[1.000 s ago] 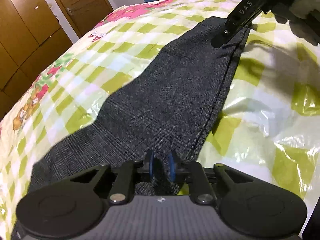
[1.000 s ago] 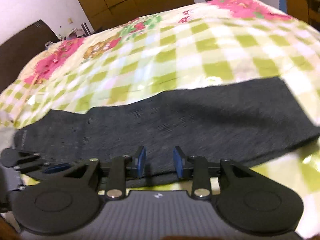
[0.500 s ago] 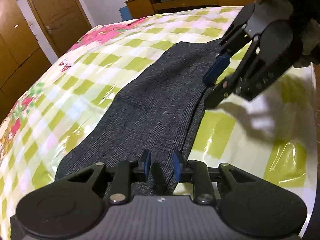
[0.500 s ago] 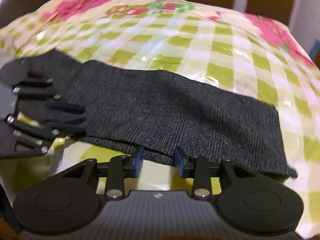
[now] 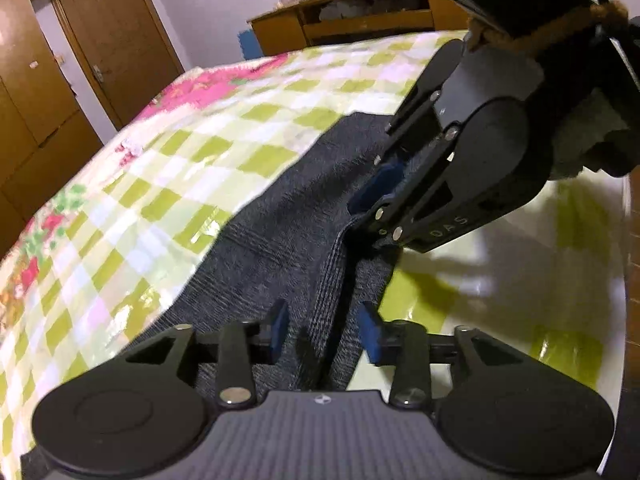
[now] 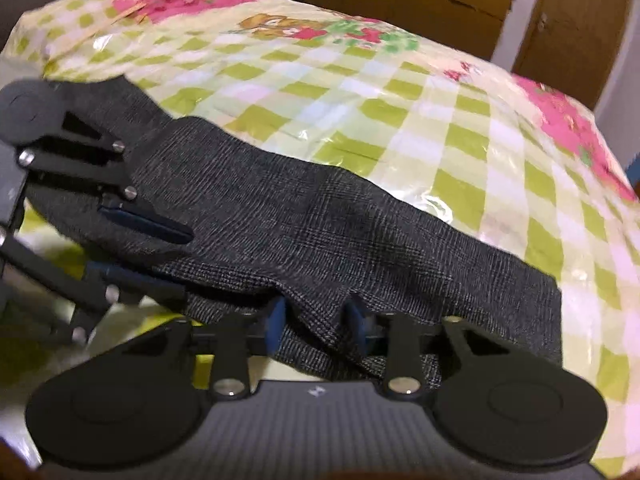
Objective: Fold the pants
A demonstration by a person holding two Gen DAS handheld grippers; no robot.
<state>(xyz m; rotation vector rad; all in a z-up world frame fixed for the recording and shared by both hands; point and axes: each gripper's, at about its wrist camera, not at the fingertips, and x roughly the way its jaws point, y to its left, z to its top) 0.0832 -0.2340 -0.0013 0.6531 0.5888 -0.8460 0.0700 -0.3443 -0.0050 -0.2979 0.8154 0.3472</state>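
A wide bed under a glossy bedspread (image 5: 168,184) of green, white and yellow checks with pink flowers and a cartoon bear print filled both views, and brown wooden wardrobe doors (image 5: 116,36) stood behind it, with a low wooden cabinet (image 5: 344,20) past its far edge in the left wrist view. Across the near side of the spread lay the dark grey, finely checked fabric pants (image 6: 328,224), stretched as one long flat band whose far edge ran straight over the checks and whose near edge was bunched and lifted into small folds. The black left gripper (image 5: 325,330) with blue pads sat at that near edge, its fingers (image 5: 278,330) spread wide with a raised ridge of the grey cloth running up between them; the pads stood apart from the ridge, so the grip read as released rather than clamped. The black right gripper (image 6: 316,322), also blue-padded, was likewise at the near edge, further along the band, its fingers (image 6: 274,324) parted with a hump of cloth bulging into the gap between them. In the left wrist view the right gripper (image 5: 376,204) appeared from the side, tips down on the fold of the pants (image 5: 280,240). In the right wrist view the left gripper (image 6: 160,252) showed at the left, one pad above the cloth and one beneath the edge.
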